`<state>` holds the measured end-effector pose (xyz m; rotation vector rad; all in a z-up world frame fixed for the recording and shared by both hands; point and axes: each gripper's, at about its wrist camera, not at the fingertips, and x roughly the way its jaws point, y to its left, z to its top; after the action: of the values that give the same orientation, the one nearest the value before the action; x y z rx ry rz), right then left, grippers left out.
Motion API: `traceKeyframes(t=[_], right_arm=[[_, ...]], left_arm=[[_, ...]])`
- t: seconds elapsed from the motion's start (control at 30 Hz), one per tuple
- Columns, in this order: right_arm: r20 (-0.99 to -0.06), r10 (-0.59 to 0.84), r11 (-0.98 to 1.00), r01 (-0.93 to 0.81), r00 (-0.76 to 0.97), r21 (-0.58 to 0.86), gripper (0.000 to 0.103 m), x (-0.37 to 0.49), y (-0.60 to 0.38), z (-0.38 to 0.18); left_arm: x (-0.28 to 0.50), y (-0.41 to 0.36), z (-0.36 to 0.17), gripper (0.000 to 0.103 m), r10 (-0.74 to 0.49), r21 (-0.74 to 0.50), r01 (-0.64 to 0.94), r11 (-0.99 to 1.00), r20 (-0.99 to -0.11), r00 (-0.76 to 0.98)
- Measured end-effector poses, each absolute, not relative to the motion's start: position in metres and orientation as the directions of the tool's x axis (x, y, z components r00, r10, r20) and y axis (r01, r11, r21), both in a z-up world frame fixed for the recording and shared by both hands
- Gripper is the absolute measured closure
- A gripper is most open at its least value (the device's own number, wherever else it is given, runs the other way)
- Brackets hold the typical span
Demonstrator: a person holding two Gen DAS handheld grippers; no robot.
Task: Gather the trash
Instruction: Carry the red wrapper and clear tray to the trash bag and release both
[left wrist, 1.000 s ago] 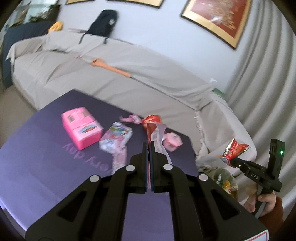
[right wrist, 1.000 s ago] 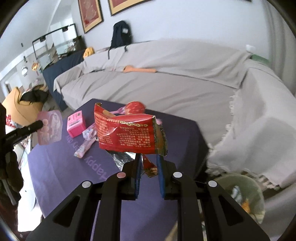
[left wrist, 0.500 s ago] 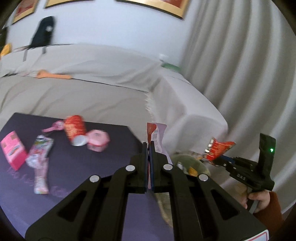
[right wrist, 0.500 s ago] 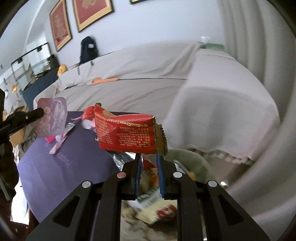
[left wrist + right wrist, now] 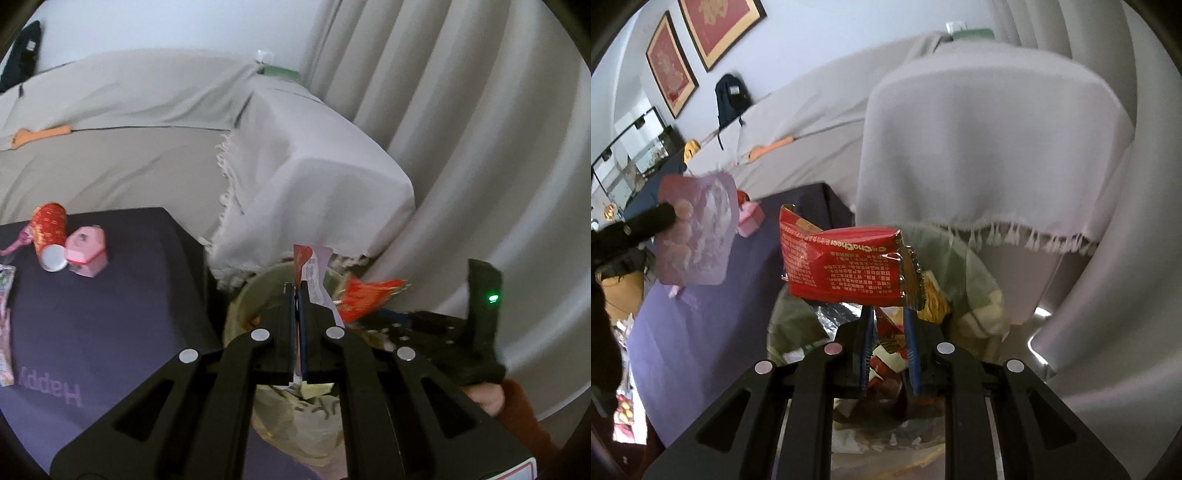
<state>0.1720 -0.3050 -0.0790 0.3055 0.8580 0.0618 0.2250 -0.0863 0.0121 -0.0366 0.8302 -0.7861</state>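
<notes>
the left gripper (image 5: 298, 291) has its jaws pressed together on a pale pink wrapper (image 5: 314, 275), held over the trash bin (image 5: 236, 314). only the right wrist view shows that wrapper's flat face (image 5: 696, 230), with round shapes printed on it, sticking out from the left gripper (image 5: 665, 218). the right gripper (image 5: 889, 317) pinches a red snack bag (image 5: 846, 267) by its lower edge, jaws a little apart around the crumpled foil, also above the bin (image 5: 975, 280), which is full of mixed packaging. the left wrist view shows the same bag (image 5: 365, 299) blurred, plus the right gripper's (image 5: 388, 314) body and a green light on it.

on the purple table (image 5: 110, 314), visible only in the left wrist view: 1 red can (image 5: 50, 234) lying on its side, 1 pink house-shaped box (image 5: 88, 251) touching it, and 1 colourful wrapper (image 5: 5, 295) at the left edge. the right wrist view alone shows 2 red framed pictures (image 5: 698, 48) and 1 dark backpack (image 5: 731, 98) on the covered sofa (image 5: 979, 129).
</notes>
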Motion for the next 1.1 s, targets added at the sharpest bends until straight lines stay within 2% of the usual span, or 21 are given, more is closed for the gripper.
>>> traceKeyframes(t=[0.47,0.53,0.6,0.77,0.93,1.1], right_arm=[[-0.809,0.207,0.962,0.038,0.551,0.271,0.085,0.181,-0.293,-0.127],[-0.816,0.206,0.965,0.028,0.541,0.262,0.08,0.18,-0.292,-0.127],[-0.822,0.192,0.969,0.028,0.537,0.245,0.068,0.179,-0.293,-0.127],[-0.834,0.183,0.974,0.017,0.521,0.224,0.055,0.176,-0.294,-0.124],[-0.828,0.195,0.973,0.002,0.526,0.231,0.047,0.169,-0.299,-0.121],[-0.816,0.22,0.967,-0.006,0.534,0.256,0.047,0.169,-0.302,-0.123]], left_arm=[[0.217,-0.111,-0.024,0.101,-0.625,-0.32,0.632,0.706,-0.701,0.342],[0.22,-0.109,-0.027,0.101,-0.625,-0.326,0.626,0.708,-0.702,0.341],[0.221,-0.106,-0.03,0.101,-0.625,-0.332,0.62,0.711,-0.703,0.34],[0.224,-0.103,-0.035,0.101,-0.623,-0.344,0.608,0.716,-0.706,0.335],[0.222,-0.107,-0.039,0.101,-0.63,-0.353,0.614,0.706,-0.709,0.317],[0.222,-0.129,-0.05,0.101,-0.611,-0.325,0.639,0.698,-0.736,0.293]])
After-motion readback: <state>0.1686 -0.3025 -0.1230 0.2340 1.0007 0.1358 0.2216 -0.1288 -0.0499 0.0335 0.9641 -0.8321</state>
